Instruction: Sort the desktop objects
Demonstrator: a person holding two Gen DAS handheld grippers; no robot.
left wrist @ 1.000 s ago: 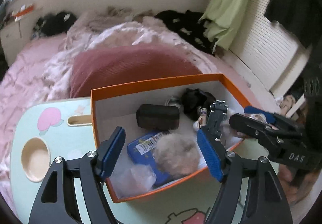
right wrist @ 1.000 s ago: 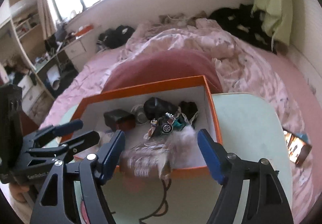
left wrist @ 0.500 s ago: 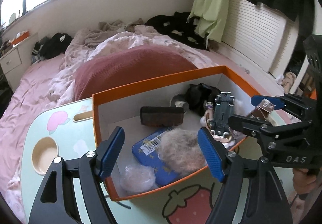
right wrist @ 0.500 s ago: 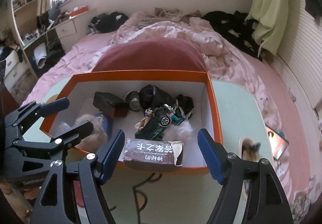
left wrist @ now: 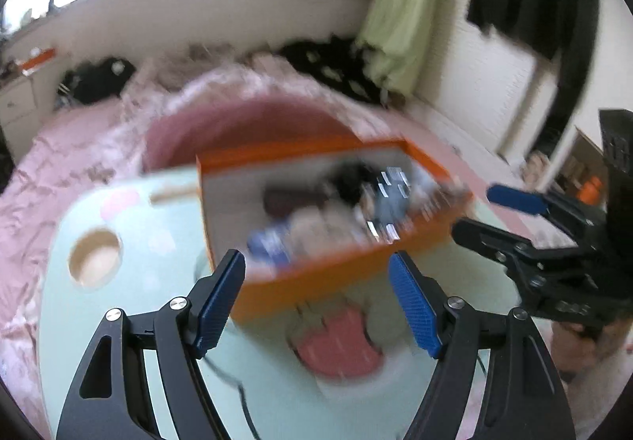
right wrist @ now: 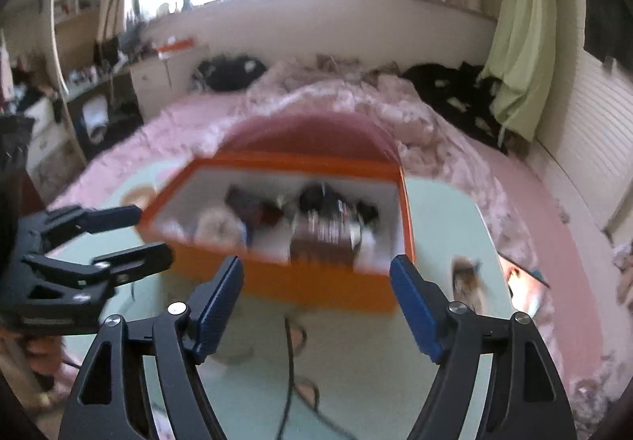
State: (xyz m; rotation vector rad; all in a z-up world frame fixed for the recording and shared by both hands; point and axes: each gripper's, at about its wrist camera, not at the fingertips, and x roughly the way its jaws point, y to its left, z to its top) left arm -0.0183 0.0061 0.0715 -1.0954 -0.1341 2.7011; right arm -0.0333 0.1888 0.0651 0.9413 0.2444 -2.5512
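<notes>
An orange box [left wrist: 316,274] with a white inside stands on the pale green lap table [left wrist: 118,321]. It holds several blurred items: a dark case, a blue packet, a fluffy ball, a toy car. It also shows in the right wrist view [right wrist: 316,281], with a brown packet [right wrist: 320,246] near its front wall. My left gripper [left wrist: 316,301] is open and empty, in front of the box. My right gripper [right wrist: 316,301] is open and empty, also short of the box. Each gripper shows in the other's view, the right one [left wrist: 510,214] and the left one [right wrist: 130,234]. Both views are motion-blurred.
A black cable [right wrist: 292,361] lies on the table before the box. A small furry thing [right wrist: 467,277] lies right of the box. A cup hole [left wrist: 95,258] is at the table's left. A dark red pillow [left wrist: 245,131] and a pink bed lie behind.
Both grippers have pulled back and up from the box, which now looks smaller and farther. The brown packet that sat between my right fingers now lies in the box.
</notes>
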